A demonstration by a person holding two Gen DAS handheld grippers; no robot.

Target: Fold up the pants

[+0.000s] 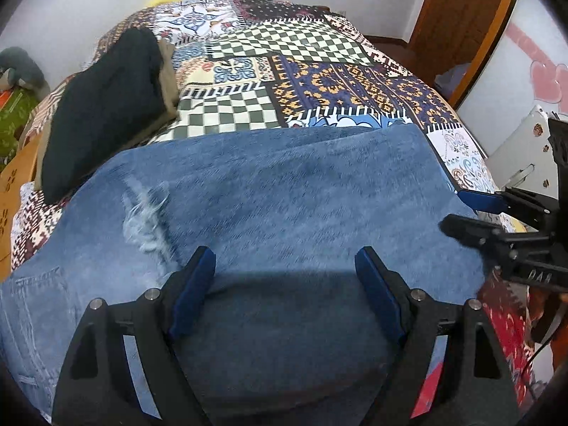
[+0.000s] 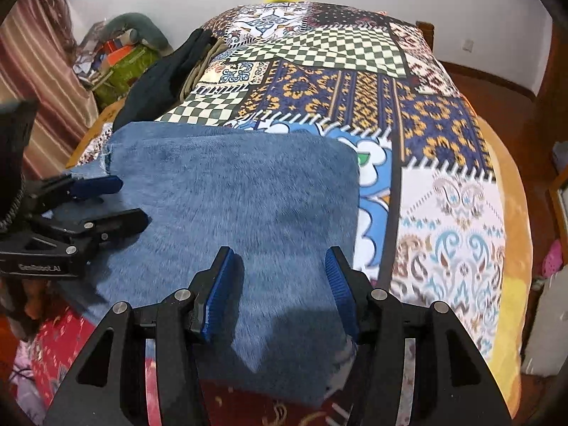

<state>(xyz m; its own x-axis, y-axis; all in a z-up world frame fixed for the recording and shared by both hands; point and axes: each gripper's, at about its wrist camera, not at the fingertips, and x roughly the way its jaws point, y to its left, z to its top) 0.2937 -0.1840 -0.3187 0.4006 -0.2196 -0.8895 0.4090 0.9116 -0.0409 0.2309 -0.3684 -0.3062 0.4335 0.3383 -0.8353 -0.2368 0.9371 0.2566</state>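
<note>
Blue denim pants [image 1: 269, 195] flat on patchwork bedspread [image 1: 319, 81] | left gripper [image 1: 285, 266] level above them, jaws wide, empty | right gripper [image 2: 280, 259] alongside, likewise spread, empty

A pair of blue denim jeans [image 1: 284, 191] [image 2: 234, 191] is laid flat on a bed, folded over so that a smooth, faded blue panel faces up. A frayed, ripped patch of pale threads [image 1: 149, 213] is seen on the left part of the fabric, and a stitched back pocket [image 1: 32, 305] is seen at the near left corner. The far edge is folded straight across, and a raw, frayed hem [image 2: 340, 372] is seen at the near right corner.
</note>
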